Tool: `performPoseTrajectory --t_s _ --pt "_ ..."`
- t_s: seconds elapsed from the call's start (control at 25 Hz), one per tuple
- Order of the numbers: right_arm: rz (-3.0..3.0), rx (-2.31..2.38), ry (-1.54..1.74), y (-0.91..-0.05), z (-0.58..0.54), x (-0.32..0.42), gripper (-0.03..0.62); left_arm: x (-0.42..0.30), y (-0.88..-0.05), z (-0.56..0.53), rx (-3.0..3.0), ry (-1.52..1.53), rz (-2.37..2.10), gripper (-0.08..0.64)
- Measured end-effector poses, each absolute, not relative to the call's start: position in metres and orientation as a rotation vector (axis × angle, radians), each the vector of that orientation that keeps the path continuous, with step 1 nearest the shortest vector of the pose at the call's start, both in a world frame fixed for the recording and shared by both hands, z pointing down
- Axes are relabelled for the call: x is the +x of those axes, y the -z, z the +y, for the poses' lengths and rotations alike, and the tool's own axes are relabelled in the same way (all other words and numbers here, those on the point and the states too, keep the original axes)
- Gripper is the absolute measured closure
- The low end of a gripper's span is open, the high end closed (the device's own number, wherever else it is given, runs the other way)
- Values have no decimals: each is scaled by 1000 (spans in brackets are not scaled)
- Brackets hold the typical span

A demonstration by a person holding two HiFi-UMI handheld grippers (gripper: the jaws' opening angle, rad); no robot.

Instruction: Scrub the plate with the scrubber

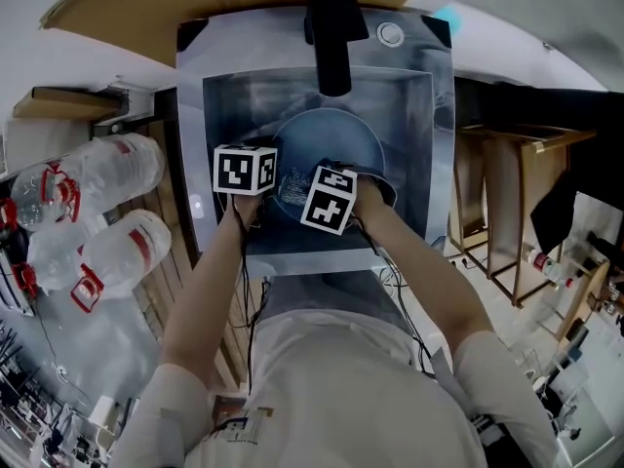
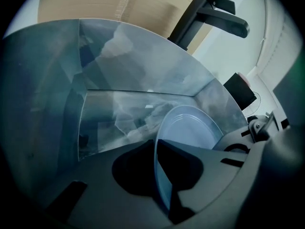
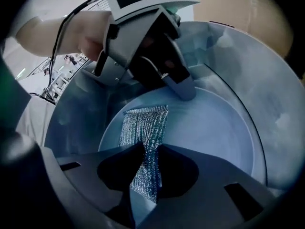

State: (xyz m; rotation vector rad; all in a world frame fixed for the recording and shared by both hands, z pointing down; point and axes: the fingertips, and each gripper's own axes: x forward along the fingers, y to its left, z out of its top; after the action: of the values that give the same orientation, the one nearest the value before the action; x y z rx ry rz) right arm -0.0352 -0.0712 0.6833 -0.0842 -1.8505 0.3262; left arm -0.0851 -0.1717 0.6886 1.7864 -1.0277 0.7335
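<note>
A pale blue plate stands tilted in the steel sink. In the left gripper view its rim runs edge-on between my jaws, and my left gripper is shut on it. In the right gripper view my right gripper is shut on a silvery mesh scrubber, which lies against the plate's face. There the left gripper's fingers clamp the plate's far rim. In the head view both marker cubes sit side by side over the plate.
A black faucet reaches over the sink from the back; its spout shows in the left gripper view. Large water bottles lie to the left. A wooden frame stands to the right.
</note>
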Motion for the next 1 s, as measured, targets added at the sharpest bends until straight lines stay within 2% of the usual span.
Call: performPoseTrajectory --t_s 0.32,0.6,0.8,1.0 --pt "-1804 33 -94 -688 -135 -42 465 -89 -688 -168 1735 -694 -994 524" --pt "-1713 358 -26 -687 -217 10 473 -89 -687 -166 1739 -684 -993 528" --pt "-1525 339 99 -683 -206 60 480 -88 -689 -164 1731 -694 -1006 529" --pt "-1514 210 37 -682 -152 74 480 -89 -689 -164 1725 -689 -1030 528"
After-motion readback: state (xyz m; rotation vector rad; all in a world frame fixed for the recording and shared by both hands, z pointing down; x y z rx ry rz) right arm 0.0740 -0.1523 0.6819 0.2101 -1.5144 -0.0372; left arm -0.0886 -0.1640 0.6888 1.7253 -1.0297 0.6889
